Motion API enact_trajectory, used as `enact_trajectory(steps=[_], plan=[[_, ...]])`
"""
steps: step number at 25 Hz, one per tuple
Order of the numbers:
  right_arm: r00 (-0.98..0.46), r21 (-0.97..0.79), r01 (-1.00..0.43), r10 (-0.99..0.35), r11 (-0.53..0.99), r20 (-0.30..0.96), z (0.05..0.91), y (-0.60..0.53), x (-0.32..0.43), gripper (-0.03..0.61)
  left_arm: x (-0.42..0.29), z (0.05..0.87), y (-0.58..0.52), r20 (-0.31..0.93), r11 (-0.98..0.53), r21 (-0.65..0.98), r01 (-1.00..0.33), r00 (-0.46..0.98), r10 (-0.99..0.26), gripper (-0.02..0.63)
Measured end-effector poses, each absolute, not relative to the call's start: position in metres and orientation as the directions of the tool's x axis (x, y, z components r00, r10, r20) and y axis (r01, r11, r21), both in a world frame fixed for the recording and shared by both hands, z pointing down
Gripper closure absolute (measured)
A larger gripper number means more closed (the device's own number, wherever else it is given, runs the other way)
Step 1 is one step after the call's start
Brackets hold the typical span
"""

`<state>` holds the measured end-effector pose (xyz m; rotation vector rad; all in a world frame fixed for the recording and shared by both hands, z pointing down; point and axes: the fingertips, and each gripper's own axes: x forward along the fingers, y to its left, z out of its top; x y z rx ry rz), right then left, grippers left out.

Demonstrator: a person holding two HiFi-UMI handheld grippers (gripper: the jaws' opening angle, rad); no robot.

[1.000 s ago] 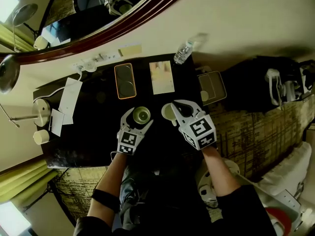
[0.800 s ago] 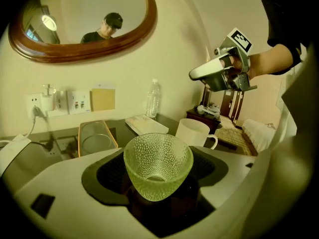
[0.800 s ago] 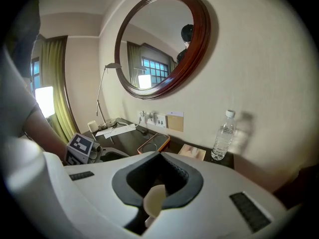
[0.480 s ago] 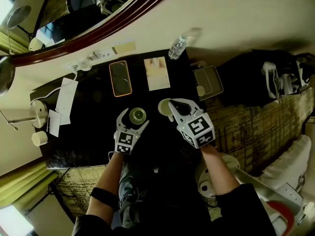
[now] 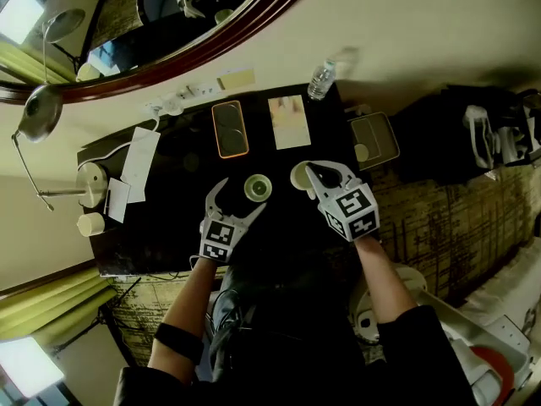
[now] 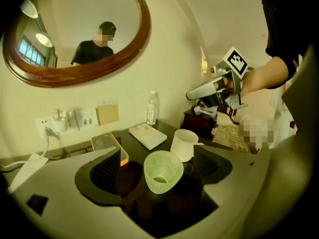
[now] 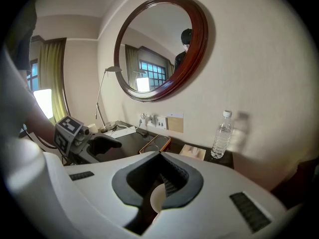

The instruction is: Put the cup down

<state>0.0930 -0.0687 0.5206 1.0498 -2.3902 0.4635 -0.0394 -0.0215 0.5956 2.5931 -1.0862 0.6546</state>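
Observation:
A pale green textured cup (image 5: pixel 258 187) stands upright on the black table (image 5: pixel 177 244). My left gripper (image 5: pixel 243 196) hovers just behind it. In the left gripper view the green cup (image 6: pixel 162 171) sits between the wide-apart jaws, and neither pad touches it; the jaws have just been opening. A white cup (image 5: pixel 300 174) stands to its right on the table, also seen as the white cup (image 6: pixel 184 144). My right gripper (image 5: pixel 314 172) hangs above that cup, shut, with nothing held. In the right gripper view only the white cup's rim (image 7: pixel 156 199) shows below the shut jaws.
At the table's back lie a phone in an orange case (image 5: pixel 230 129), a book (image 5: pixel 289 122) and a water bottle (image 5: pixel 322 79). Papers (image 5: pixel 139 155) and a lamp base (image 5: pixel 89 178) are at the left. A small side stand (image 5: pixel 374 140) is at the right, and a round mirror (image 6: pixel 75 34) hangs on the wall.
The left gripper's jaws have spread wider and the gripper has lifted back off the green cup, which stays standing on the table. The right gripper has kept still.

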Motion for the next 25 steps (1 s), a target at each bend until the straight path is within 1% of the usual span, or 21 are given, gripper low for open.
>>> enact_trajectory(steps=[2, 5, 8, 9, 11, 12, 14, 15, 19, 25], plan=[[-0.587, -0.123, -0.764, -0.603, 0.633, 0.540, 0.517, -0.068, 0.093, 0.569, -0.050, 0.575, -0.021, 0.486, -0.681, 0.039, -0.731, 0.610, -0.626, 0.183], [-0.584, -0.136, -0.775, -0.617, 0.618, 0.528, 0.512, -0.062, 0.094, 0.569, -0.063, 0.542, -0.020, 0.453, -0.661, 0.008, -0.750, 0.592, -0.666, 0.248], [-0.589, -0.123, -0.769, -0.621, 0.627, 0.518, 0.508, -0.059, 0.092, 0.569, -0.075, 0.512, -0.020, 0.418, -0.646, 0.003, -0.763, 0.588, -0.692, 0.349], [-0.591, -0.120, -0.767, -0.621, 0.630, 0.515, 0.507, -0.058, 0.091, 0.569, -0.081, 0.503, -0.019, 0.411, -0.636, 0.008, -0.772, 0.582, -0.702, 0.372], [-0.593, -0.111, -0.763, -0.621, 0.637, 0.513, 0.506, -0.055, 0.091, 0.569, -0.094, 0.488, -0.020, 0.401, -0.598, 0.027, -0.801, 0.557, -0.728, 0.472], [-0.593, -0.106, -0.761, -0.620, 0.641, 0.513, 0.505, -0.054, 0.090, 0.569, -0.101, 0.482, -0.020, 0.400, -0.575, 0.040, -0.817, 0.540, -0.740, 0.492], [-0.598, -0.101, -0.755, -0.618, 0.648, 0.510, 0.501, -0.053, 0.086, 0.569, -0.114, 0.472, -0.019, 0.414, -0.541, 0.059, -0.839, 0.514, -0.752, 0.580], [-0.602, -0.099, -0.752, -0.617, 0.652, 0.508, 0.499, -0.052, 0.084, 0.569, -0.118, 0.468, -0.017, 0.423, -0.535, 0.058, -0.843, 0.507, -0.751, 0.612], [-0.615, -0.111, -0.743, -0.607, 0.660, 0.503, 0.484, -0.048, 0.074, 0.569, -0.126, 0.452, -0.013, 0.437, -0.541, 0.043, -0.840, 0.503, -0.746, 0.612], [-0.619, -0.103, -0.735, -0.602, 0.670, 0.505, 0.490, -0.037, 0.070, 0.569, -0.136, 0.440, -0.009, 0.419, -0.507, 0.090, -0.857, 0.495, -0.761, 0.612]])
